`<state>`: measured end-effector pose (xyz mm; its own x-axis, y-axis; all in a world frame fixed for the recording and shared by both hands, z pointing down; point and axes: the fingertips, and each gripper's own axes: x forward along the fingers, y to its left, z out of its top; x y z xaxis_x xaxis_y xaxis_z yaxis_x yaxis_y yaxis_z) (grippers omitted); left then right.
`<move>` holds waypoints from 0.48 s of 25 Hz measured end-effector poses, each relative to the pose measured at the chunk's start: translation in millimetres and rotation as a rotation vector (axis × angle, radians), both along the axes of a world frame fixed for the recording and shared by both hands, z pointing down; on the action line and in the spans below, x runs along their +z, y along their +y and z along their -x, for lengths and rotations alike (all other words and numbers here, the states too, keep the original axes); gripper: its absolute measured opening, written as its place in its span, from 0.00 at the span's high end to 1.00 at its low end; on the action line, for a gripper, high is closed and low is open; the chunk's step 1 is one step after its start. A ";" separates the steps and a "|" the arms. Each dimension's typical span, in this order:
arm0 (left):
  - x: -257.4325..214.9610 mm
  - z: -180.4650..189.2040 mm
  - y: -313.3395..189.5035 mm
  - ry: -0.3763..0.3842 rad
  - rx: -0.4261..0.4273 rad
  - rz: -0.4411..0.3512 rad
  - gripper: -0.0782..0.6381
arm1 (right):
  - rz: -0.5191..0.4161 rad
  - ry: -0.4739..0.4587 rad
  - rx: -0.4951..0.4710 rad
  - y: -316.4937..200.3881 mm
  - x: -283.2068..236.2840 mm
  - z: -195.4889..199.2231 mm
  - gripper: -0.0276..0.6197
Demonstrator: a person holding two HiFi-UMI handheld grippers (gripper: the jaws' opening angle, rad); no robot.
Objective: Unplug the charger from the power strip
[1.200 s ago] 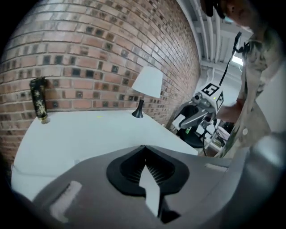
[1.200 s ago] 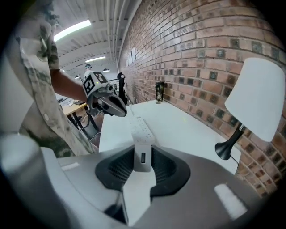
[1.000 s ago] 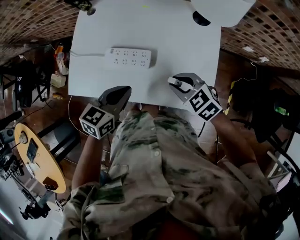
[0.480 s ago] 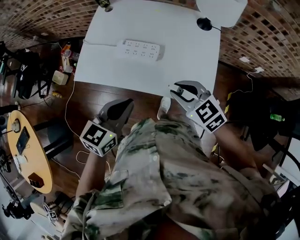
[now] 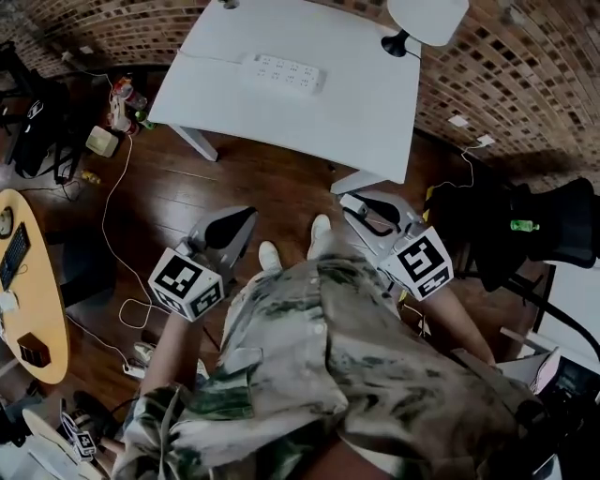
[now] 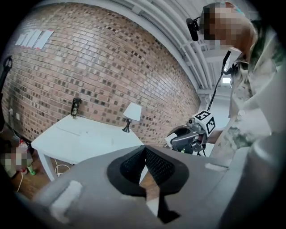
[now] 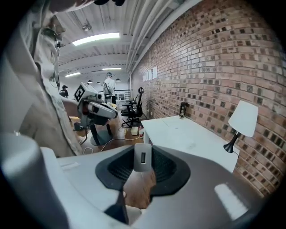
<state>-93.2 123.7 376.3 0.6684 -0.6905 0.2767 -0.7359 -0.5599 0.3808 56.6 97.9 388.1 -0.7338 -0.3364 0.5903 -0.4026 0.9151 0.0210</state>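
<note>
A white power strip lies on the white table, far ahead of both grippers, with nothing plugged into its visible sockets. My right gripper is shut on a small white charger, whose USB port faces the camera. In the head view the right gripper hangs over the wooden floor, well short of the table's near edge. My left gripper is level with it on the left, also over the floor. In the left gripper view its fingertips meet with nothing between them.
A white lamp stands at the table's far right corner and a dark bottle at its far left. Cables trail over the floor on the left near a round wooden table. A black office chair stands at the right.
Both grippers have drawn back from the table's near edge and now hang over the floor. The table and power strip have receded toward the top of the head view.
</note>
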 end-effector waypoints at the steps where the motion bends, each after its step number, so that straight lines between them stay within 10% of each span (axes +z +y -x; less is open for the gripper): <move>1: -3.7 -1.9 5.8 -0.002 -0.006 -0.010 0.89 | -0.006 -0.002 -0.003 8.2 -4.1 -4.3 0.79; 12: -20.5 -101.2 68.2 -0.046 -0.064 -0.052 0.89 | 0.001 -0.071 -0.057 79.0 -18.4 -95.2 0.79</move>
